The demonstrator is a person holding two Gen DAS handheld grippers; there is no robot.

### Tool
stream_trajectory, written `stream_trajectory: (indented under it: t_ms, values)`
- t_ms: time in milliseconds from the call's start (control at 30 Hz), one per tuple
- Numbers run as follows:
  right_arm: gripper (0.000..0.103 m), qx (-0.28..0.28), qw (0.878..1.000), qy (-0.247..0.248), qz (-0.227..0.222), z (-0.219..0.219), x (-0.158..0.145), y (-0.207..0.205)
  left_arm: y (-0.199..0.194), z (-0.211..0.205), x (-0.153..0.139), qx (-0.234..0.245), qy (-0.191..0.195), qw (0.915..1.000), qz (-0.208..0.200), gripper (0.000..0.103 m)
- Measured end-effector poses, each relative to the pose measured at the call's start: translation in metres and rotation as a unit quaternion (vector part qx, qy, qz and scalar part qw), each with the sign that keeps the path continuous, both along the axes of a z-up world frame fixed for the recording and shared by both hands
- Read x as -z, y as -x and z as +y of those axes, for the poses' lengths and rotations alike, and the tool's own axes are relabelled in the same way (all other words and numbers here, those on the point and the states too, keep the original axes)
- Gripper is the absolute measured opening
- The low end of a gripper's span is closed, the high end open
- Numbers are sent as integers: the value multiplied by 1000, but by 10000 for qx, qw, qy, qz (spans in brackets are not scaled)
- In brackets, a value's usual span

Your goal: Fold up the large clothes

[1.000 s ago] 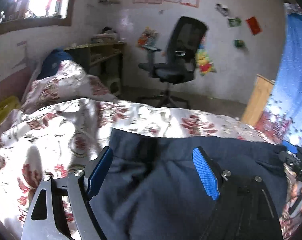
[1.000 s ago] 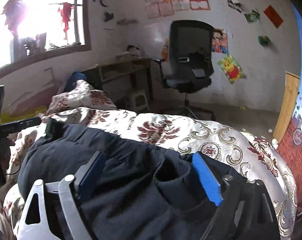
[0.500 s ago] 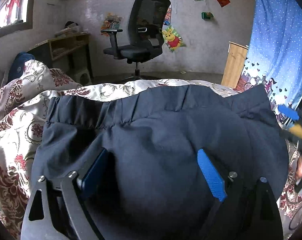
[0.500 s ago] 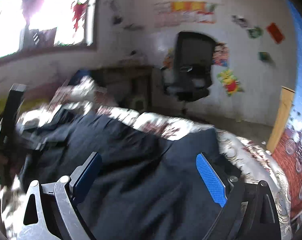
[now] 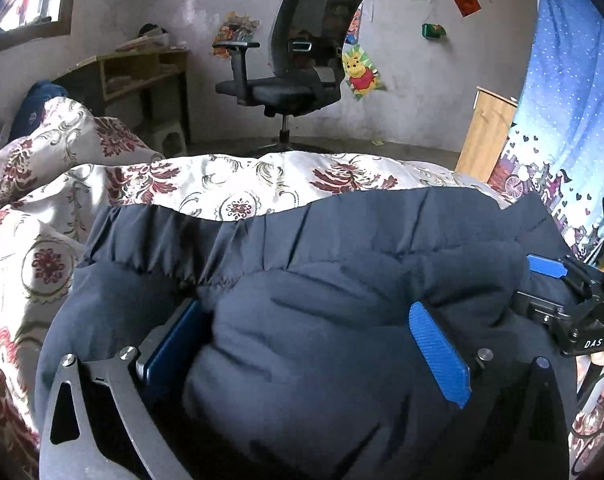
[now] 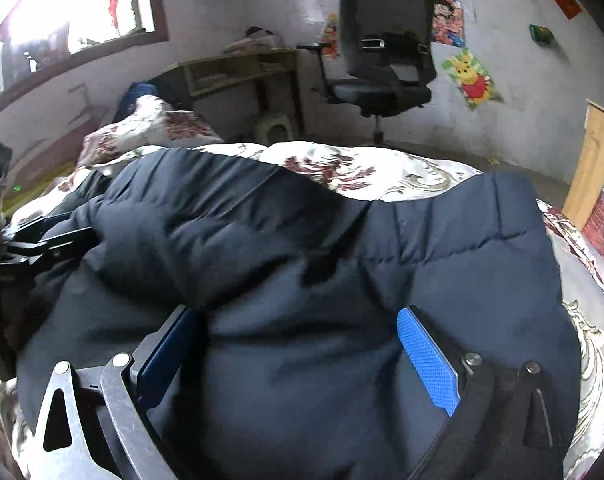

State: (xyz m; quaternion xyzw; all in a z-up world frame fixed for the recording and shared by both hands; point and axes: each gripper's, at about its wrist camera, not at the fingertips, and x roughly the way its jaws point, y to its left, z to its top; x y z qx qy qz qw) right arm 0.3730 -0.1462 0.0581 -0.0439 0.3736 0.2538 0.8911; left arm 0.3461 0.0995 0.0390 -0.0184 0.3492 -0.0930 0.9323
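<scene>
Both tongs sit nearest the cameras with dark cloth bulging between their blue pads. The left tongs [image 5: 306, 344] stand wide apart, the fabric heaped between them rather than pinched; the right tongs [image 6: 302, 348] look the same, spread with padded material pressed between. Beneath them the navy garment [image 5: 342, 264] lies on the bed's floral bedspread [image 5: 230, 184], gathered waistband or hem toward the far edge. By my judgement one fold is laid over and being pressed down; the bundle is puffy and uneven, so further folding and smoothing remain. Beyond the bed stand an office chair [image 5: 298, 60] and a wooden desk [image 5: 142, 68]; its open shelves hold items too small to identify.
</scene>
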Motion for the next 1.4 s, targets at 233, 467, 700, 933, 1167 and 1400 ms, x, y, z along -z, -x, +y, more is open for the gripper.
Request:
stream_trajectory:
  t_ms: [233, 467, 700, 933, 1167, 1400]
  values:
    - [103, 160, 9995, -110, 240, -8, 12, -20, -22, -3, 12, 39, -107, 9996, 268, 102]
    - [103, 135, 9992, -331, 194, -17, 21, -16, -28, -7, 20, 77, -113, 9996, 231, 102]
    - [103, 147, 9986, -498, 106, -20, 26, -15, -29, -9, 24, 86, -117, 9998, 111, 102]
    - [103, 165, 9981, -585, 25, -21, 29, -13, -31, -6, 27, 100, 19, 9999, 51, 102]
    - [103, 185, 9987, -479, 50, -20, 31, -15, -31, -7, 28, 99, 21, 9999, 68, 102]
    - [103, 199, 9988, -453, 18, -19, 32, -16, -29, -3, 31, 118, 170, 9998, 37, 102]
